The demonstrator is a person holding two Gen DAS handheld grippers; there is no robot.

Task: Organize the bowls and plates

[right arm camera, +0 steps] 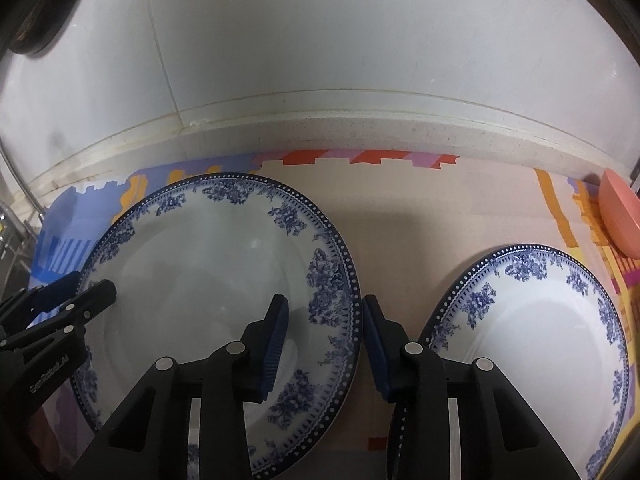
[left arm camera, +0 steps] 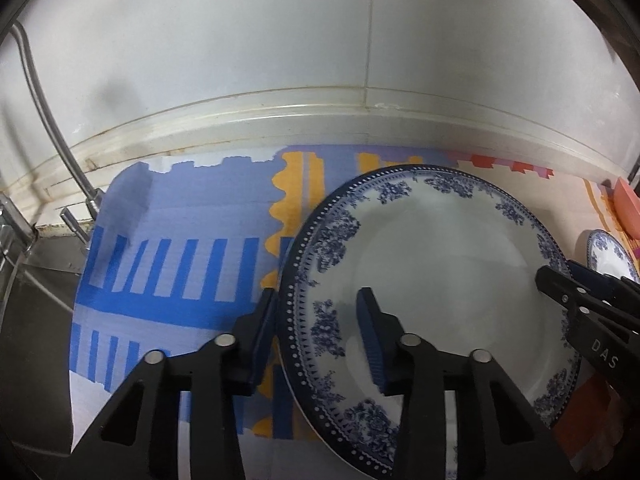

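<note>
So, the left gripper (left arm camera: 316, 296) has its jaws partway apart, straddling the left rim of a big round white china plate with a blue flower border (left arm camera: 440, 260). One blue-padded finger sits just outside the rim and the other hangs over the white inside. I can see a gap, so it doesn't look clamped on yet. The right gripper (right arm camera: 325, 302) is doing the same thing on the opposite rim of that plate: one finger over the plate, the other just off its edge, with the rim between them and nothing squeezed as far as I can see. Both point steeply down.

The plate lies on a colourful patterned mat with blue, orange and lilac blocks (left arm camera: 180, 208), which covers the counter. Near it, off to the right, lies a second blue-and-white flowered plate (right arm camera: 540, 340) on the same mat, not touching the first. Further right, near the wall, there's a salmon-pink bowl (right arm camera: 620, 216) tipped on its side. A curved metal tap (left arm camera: 40, 92) and a steel sink (left arm camera: 32, 300) sit left of the mat, with white wall tiles (left arm camera: 280, 40) behind.
</note>
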